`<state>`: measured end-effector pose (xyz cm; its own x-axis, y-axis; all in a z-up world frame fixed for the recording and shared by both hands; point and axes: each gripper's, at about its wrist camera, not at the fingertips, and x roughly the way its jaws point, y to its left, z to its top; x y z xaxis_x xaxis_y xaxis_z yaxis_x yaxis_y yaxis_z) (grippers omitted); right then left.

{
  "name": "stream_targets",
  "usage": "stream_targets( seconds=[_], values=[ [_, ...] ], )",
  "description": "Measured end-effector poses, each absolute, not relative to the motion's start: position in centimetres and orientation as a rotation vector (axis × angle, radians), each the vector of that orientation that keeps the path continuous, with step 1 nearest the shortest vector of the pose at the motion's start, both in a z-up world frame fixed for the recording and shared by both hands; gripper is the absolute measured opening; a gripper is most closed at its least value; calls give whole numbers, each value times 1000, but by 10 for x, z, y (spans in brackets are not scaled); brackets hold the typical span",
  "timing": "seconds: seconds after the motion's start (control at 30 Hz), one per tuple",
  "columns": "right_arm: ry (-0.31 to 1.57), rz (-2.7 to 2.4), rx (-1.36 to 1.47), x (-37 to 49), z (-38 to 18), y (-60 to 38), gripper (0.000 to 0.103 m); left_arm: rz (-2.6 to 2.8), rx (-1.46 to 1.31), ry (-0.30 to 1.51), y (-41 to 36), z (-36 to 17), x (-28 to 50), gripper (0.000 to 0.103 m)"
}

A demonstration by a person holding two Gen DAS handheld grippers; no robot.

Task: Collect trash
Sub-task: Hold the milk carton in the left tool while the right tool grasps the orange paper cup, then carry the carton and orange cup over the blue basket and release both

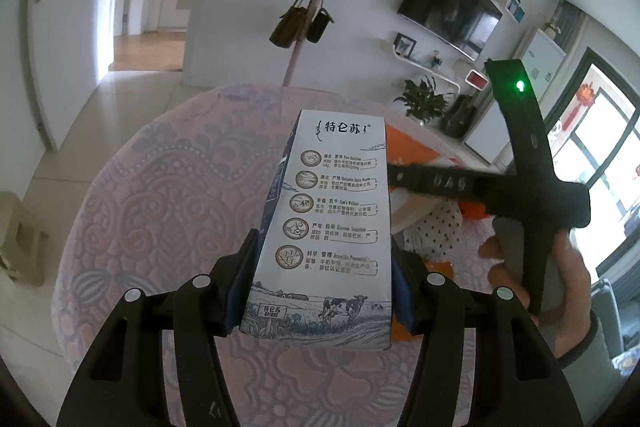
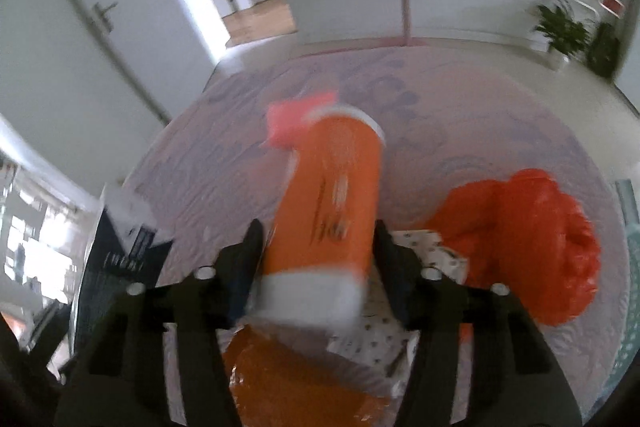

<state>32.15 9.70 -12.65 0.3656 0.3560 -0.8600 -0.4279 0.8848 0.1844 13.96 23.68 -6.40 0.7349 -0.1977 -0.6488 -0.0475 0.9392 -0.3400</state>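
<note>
Milk carton (image 1: 328, 227) between left tool (image 1: 320, 291) pads

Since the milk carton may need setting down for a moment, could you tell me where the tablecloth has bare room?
The tablecloth is bare to the left of the milk carton and beyond it, out to the far rim. It is crowded on the right: the orange bottle, red plastic bag, dotted paper and the right gripper fill that side.
</note>
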Motion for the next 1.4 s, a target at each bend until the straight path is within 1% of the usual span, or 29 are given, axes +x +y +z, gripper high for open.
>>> stream_targets(
  seconds=[0.07,0.17,0.23,0.4,0.57,0.7,0.9,1.1,1.3,1.4],
  values=[
    [1066,510,-87,317,-128,99,42,-78,-353,745,237,-65,139,55],
    [1047,527,-53,313,-121,89,39,-70,-358,744,237,-64,137,55],
    [1026,546,-22,307,-112,79,38,-74,-363,737,236,-60,137,55],
    [918,599,69,285,-66,42,38,-93,-349,699,223,-40,137,55],
    [806,554,114,263,-28,-11,38,-147,-304,644,187,-9,141,55],
    [767,480,150,256,-17,-63,38,-215,-272,616,145,8,150,55],
    [724,275,160,250,-16,-149,38,-325,-235,626,71,11,174,55],
    [695,39,156,244,-26,-237,38,-430,-217,671,-12,-1,209,55],
    [732,-67,207,243,-49,-297,38,-527,-181,723,-83,-18,242,55],
    [791,-113,244,248,-73,-319,39,-551,-164,764,-112,-34,257,55]
  ],
)
